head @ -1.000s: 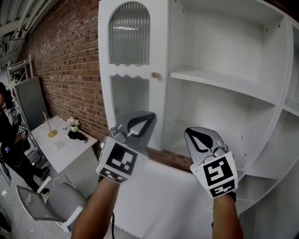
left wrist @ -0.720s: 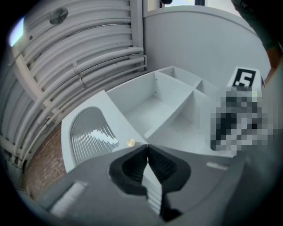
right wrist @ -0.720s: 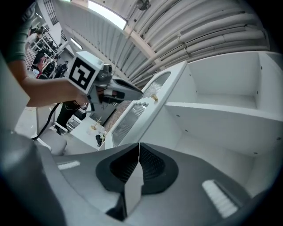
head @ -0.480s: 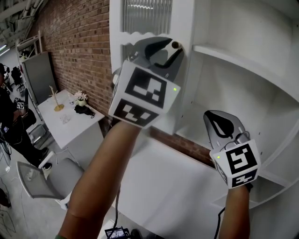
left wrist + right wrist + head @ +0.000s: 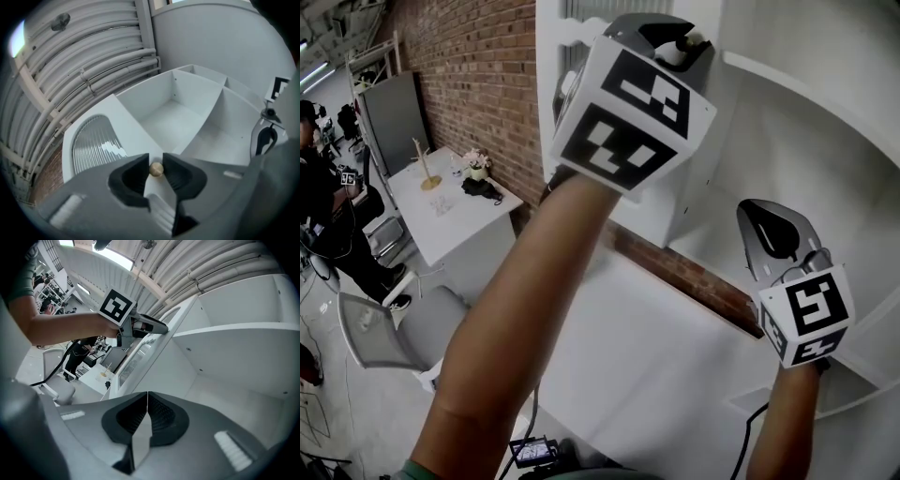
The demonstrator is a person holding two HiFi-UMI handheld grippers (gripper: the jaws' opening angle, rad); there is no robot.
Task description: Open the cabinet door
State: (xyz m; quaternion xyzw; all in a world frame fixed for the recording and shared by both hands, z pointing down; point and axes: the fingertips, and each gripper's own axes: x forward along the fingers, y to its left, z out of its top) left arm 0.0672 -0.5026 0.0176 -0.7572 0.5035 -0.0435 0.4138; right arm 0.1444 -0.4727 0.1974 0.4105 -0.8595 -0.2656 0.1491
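A white cabinet door (image 5: 551, 66) with ribbed glass (image 5: 91, 145) stands swung out beside open white shelves (image 5: 825, 108). Its small round brass knob (image 5: 674, 53) (image 5: 156, 169) sits between the tips of my raised left gripper (image 5: 680, 45) (image 5: 156, 163). Those jaws are closing on the knob, and the dark pads (image 5: 140, 173) touch it on both sides. My right gripper (image 5: 766, 211) (image 5: 147, 397) hangs lower right in front of the shelves, shut and holding nothing. The right gripper view shows the left gripper (image 5: 159, 328) against the door's edge.
A brick wall (image 5: 487, 84) runs along the left. Below it stands a white table (image 5: 464, 225) with flowers (image 5: 474, 161) and a gold stand (image 5: 425, 171), and a grey chair (image 5: 380, 333). A person (image 5: 323, 216) stands at far left. A white panel (image 5: 637, 356) lies below the cabinet.
My left gripper rose from below the door up to the knob and went from shut to spread around it. The right gripper drifted a little to the right, still shut.
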